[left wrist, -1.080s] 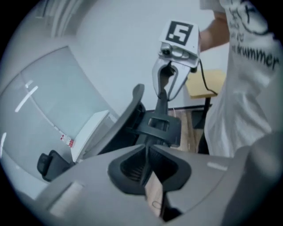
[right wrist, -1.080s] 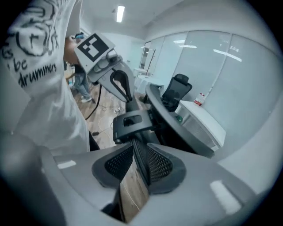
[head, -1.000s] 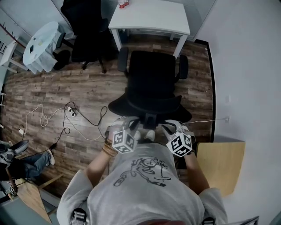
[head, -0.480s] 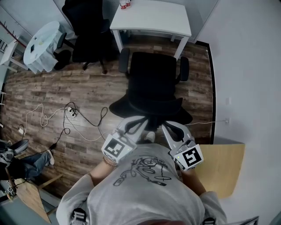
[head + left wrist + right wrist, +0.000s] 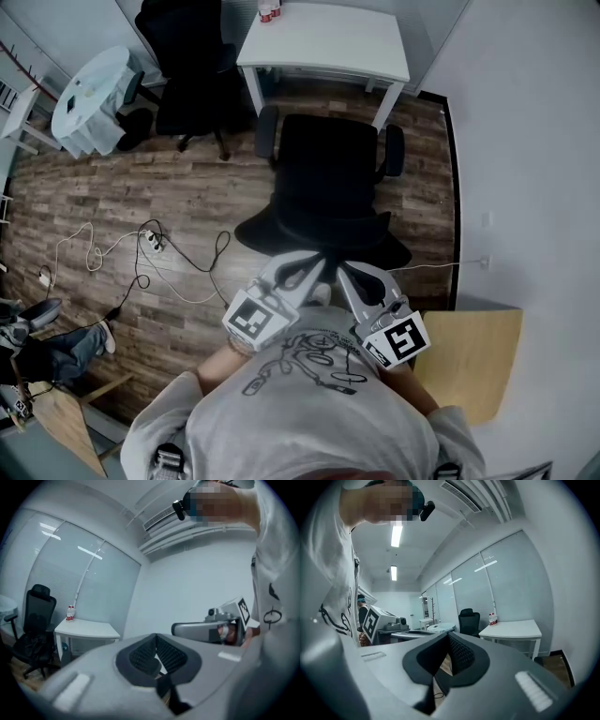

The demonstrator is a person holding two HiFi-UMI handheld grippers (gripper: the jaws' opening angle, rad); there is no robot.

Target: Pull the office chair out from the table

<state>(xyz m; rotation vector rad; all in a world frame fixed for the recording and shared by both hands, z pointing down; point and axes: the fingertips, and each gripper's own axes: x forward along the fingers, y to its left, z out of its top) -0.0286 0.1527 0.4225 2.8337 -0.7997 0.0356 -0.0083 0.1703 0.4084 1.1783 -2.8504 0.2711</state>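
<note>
Chair (image 5: 328, 183) sits just out from the table (image 5: 323, 37), backrest toward me, arms near the table legs. Left gripper (image 5: 312, 267) and right gripper (image 5: 345, 274) hang behind the backrest by the chest, both clenched on nothing, so I've got no hold on it. Trouble from here: roll it back further and the casters could snag the cable (image 5: 178, 246) on the left, or hit the person right behind. Wall (image 5: 525, 187) tight on the right, wooden desk (image 5: 469, 356) behind right, open floor (image 5: 122, 202) to the left
</note>
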